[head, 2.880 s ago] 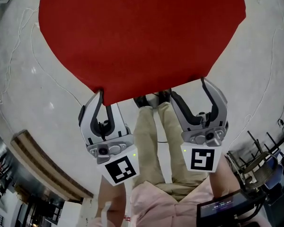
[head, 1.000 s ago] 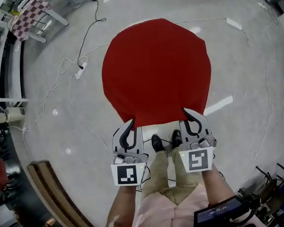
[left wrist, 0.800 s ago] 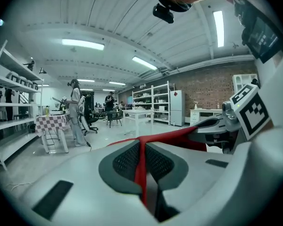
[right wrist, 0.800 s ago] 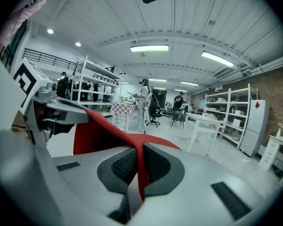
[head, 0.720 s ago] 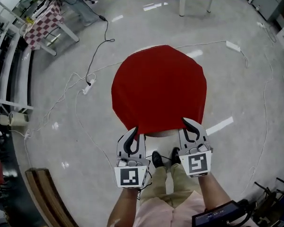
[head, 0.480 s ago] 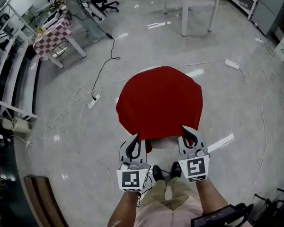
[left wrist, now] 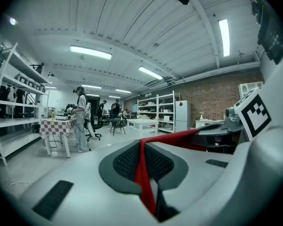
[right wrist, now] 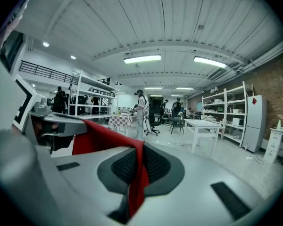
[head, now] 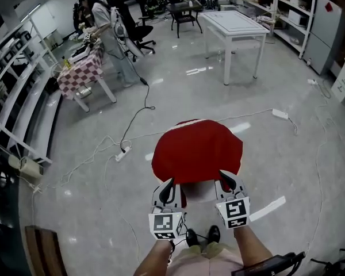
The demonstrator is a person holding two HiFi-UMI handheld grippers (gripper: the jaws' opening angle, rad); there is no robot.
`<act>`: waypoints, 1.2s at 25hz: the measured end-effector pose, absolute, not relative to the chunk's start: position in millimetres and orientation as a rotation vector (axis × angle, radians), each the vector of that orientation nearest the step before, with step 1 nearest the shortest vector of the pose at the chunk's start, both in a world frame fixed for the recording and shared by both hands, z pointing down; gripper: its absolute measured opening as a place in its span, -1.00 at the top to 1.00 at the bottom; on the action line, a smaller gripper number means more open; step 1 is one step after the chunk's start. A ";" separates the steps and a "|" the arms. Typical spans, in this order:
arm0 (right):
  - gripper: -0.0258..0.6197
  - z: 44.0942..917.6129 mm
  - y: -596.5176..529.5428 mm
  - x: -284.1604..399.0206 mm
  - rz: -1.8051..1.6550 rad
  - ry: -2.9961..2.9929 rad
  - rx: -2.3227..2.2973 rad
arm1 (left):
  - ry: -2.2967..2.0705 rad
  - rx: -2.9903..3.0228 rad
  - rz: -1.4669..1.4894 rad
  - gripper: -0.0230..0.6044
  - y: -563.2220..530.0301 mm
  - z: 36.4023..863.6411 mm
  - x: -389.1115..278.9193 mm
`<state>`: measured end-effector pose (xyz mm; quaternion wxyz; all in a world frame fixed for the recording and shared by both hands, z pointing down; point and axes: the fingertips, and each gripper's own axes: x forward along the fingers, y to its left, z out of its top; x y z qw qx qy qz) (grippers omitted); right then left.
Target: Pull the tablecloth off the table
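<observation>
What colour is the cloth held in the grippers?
Plain red, with no pattern. The tablecloth shows best in the head view.

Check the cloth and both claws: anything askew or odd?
Grip looks sound: left claw and right claw each pinch the near edge of the red tablecloth. Only oddity: loose cables trail over the floor beside it.

A white table (head: 233, 23), a checkered table (head: 79, 73) and floor cables (head: 132, 122) lie beyond.

Both mine: left gripper (head: 171, 181) and right gripper (head: 223, 174) grey-white, black mesh pads (left wrist: 125, 163), black-white marker cubes (head: 165, 223); pink shirt (head: 202, 265), khaki trousers (head: 210, 248), black shoes (head: 191, 236).
</observation>
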<state>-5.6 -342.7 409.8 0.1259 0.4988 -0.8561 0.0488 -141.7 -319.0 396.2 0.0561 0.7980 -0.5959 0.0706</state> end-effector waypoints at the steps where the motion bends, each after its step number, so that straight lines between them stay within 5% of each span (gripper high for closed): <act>1: 0.85 409.3 -341.0 -6.3 0.140 -2.491 1.452 | -1.808 2.421 0.211 0.80 -317.9 395.0 -142.7; 30: 0.85 377.9 -296.2 -18.0 0.043 -2.516 1.514 | -1.817 2.482 0.115 0.80 -278.1 360.7 -155.9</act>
